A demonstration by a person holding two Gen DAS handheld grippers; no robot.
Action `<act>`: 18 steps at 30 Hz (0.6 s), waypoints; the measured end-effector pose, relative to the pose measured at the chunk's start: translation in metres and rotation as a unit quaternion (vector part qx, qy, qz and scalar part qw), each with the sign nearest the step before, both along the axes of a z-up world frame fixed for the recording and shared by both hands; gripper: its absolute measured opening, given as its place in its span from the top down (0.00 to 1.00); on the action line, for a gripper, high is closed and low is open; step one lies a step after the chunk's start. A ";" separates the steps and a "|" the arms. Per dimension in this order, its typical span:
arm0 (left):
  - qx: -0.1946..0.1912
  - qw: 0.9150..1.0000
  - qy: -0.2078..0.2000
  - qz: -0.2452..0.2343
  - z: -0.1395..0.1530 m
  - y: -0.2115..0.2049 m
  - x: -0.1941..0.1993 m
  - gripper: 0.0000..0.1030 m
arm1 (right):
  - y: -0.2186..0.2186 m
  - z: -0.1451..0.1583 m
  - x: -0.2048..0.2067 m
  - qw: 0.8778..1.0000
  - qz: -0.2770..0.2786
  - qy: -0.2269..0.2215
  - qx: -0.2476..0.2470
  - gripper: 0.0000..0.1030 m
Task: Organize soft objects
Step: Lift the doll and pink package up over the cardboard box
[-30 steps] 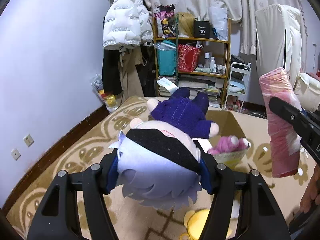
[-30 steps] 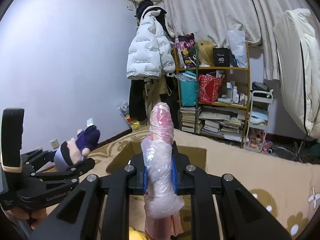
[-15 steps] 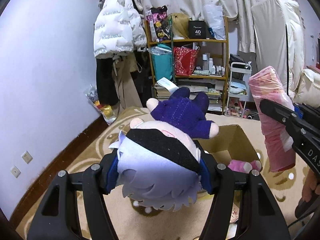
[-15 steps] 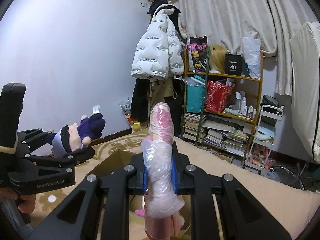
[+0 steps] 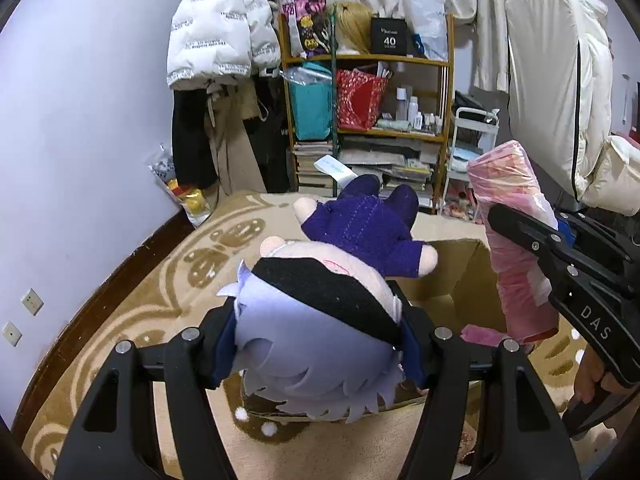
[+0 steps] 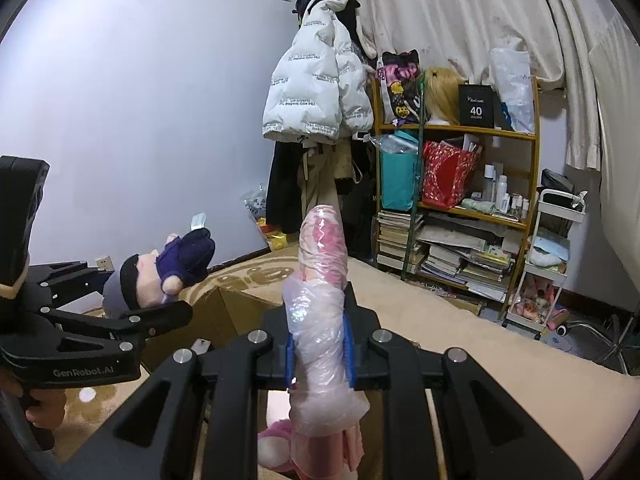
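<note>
**Both tongs loaded above the open carton**

Left tongs: clamped on the head of a plush doll, pads pressed into both sides of the pale-haired head. The purple body and limbs project forward, beyond the tips, unsupported. Judged light and very compressible; the head is the bulkiest part and takes the pads well, while the limbs would slip or fold if gripped.

Right tongs: drawn nearly together on a pink roll wrapped in clear film, taken about mid-length, so that it stands roughly upright with its top above the tips and its lower end hanging below them. Judged soft and light, but the film looks slick and crinkled; the roll could slide down through the pads if the grip eases. A hold on the wrapped middle, as now, seems the soundest.

Below and just ahead of both tongs stands an open cardboard box, flaps up, with a pink plush item already inside. The doll's head hangs over the near rim; the roll's lower end sits over the opening.

Edges and room: the raised flaps are the nearest obstruction for the trailing limbs. The two tongs are near each other over one opening, so lowering together risks a knock. Patterned carpet around the box is open; the bookshelf stands well beyond.
</note>
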State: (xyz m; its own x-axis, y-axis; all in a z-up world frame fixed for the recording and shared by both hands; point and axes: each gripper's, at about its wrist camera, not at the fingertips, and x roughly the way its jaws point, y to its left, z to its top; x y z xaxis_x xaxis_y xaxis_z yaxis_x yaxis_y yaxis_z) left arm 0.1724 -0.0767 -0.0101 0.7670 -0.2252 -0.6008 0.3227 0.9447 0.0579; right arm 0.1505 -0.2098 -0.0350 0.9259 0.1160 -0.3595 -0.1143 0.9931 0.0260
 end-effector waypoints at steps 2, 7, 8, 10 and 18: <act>0.004 1.000 0.007 0.000 -0.006 -0.002 0.003 0.37 | 0.000 -0.002 0.003 1.000 -0.006 0.000 -0.013 0.81; 0.005 1.000 0.025 0.002 -0.014 -0.004 0.013 0.37 | -0.001 -0.011 0.008 1.000 0.004 0.007 -0.016 0.81; 0.004 1.000 0.028 0.002 -0.015 -0.004 0.016 0.37 | -0.002 -0.012 0.009 1.000 0.007 0.007 -0.015 0.81; 0.002 0.999 0.032 0.003 -0.018 -0.002 0.016 0.36 | -0.003 -0.012 0.009 1.000 0.009 0.008 -0.011 0.81; -0.007 0.998 0.056 0.003 -0.028 0.000 0.018 0.35 | -0.017 -0.013 0.008 0.999 0.023 0.019 0.040 0.76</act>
